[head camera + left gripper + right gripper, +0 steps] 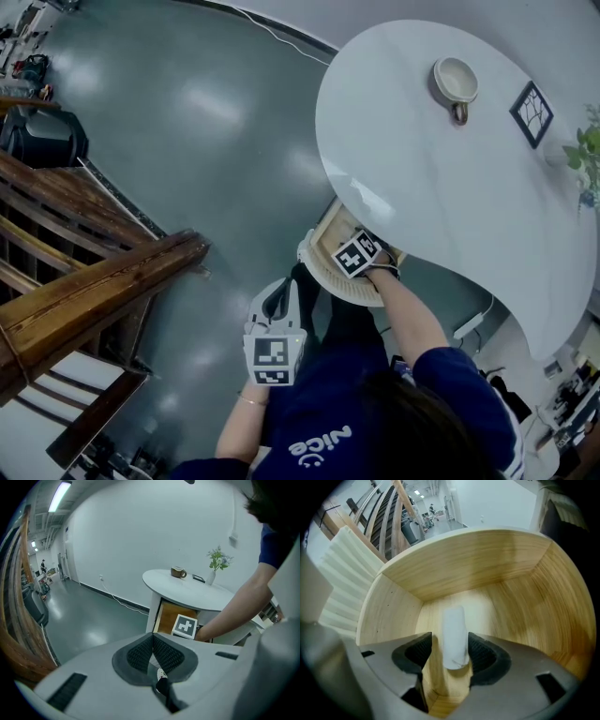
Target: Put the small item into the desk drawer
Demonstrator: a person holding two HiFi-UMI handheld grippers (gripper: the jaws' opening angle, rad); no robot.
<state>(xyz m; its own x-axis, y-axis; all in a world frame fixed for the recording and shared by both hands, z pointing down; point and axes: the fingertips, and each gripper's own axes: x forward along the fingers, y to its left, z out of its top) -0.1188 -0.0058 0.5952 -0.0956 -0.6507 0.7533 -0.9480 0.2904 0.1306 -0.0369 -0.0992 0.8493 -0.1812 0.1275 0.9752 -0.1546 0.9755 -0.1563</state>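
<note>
Dark-grey at its pads, the right claw (449,639) stands spread inside the drawer (487,559). The small item (454,634), a short white cylinder with rounded ends, lies between the jaws and runs lengthwise from 6 to 12 o'clock. A clear strip of wood shows between it and the pad at 9 o'clock. The pad at 3 o'clock is just beside it, and I cannot tell whether they touch. Nothing pinches it; it rests on the pale wooden drawer floor, near the middle. Curved wooden walls rise around it from 9 round to 3 o'clock. A white ribbed front (342,573) shows beyond the wall at 10 o'clock.

The left claw (153,637) is pressed together, its ribbed pads meeting at the tips with nothing between them. It is held well apart from the drawer, at about 8 o'clock from it in the head view, over the grey floor (187,112).

The drawer stands pulled out from under the white rounded tabletop (422,141), at that top's 7 o'clock edge. The person's right forearm reaches into it. On the tabletop a mug (455,82) sits toward 12 o'clock. A small dark picture frame (532,112) lies at 2 o'clock, and a plant (586,150) is at 3 o'clock by the picture's edge. A wooden railing (94,291) crosses the floor at 9 o'clock.
</note>
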